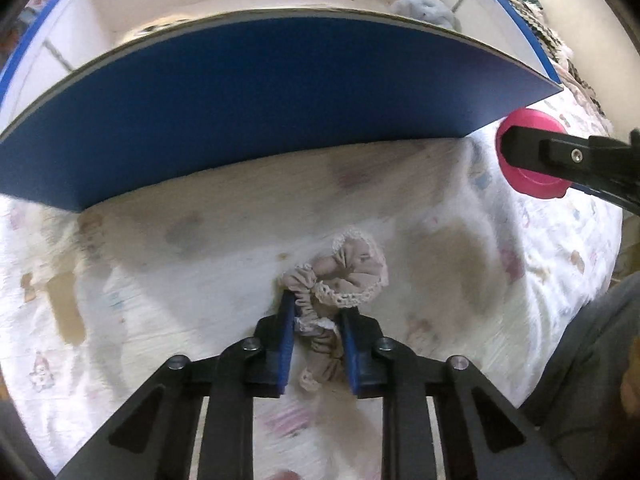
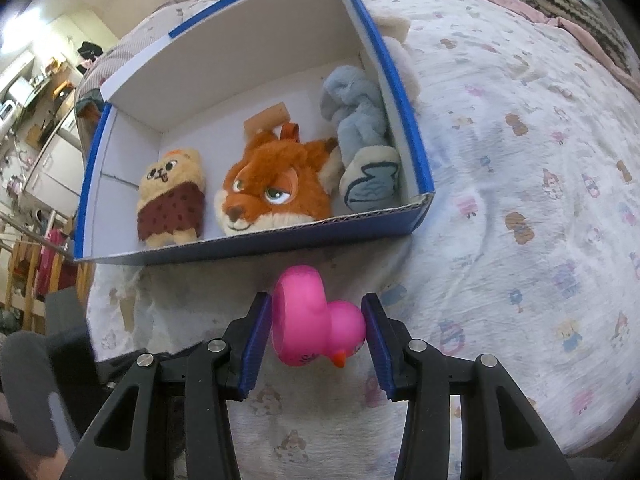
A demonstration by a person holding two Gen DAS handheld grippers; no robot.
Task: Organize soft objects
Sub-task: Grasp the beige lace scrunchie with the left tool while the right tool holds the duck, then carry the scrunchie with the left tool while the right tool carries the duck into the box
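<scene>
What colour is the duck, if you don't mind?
The duck is bright pink with an orange beak, clearest in the right wrist view.

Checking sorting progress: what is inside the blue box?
Inside the blue box lie three plush toys: a beige bear, an orange fox head and a blue-grey plush. The floor beneath them is hidden.

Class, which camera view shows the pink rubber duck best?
The right wrist view: the pink rubber duck sits whole between the right gripper pads. The left wrist view shows only its side, partly hidden behind a gripper finger.
</scene>
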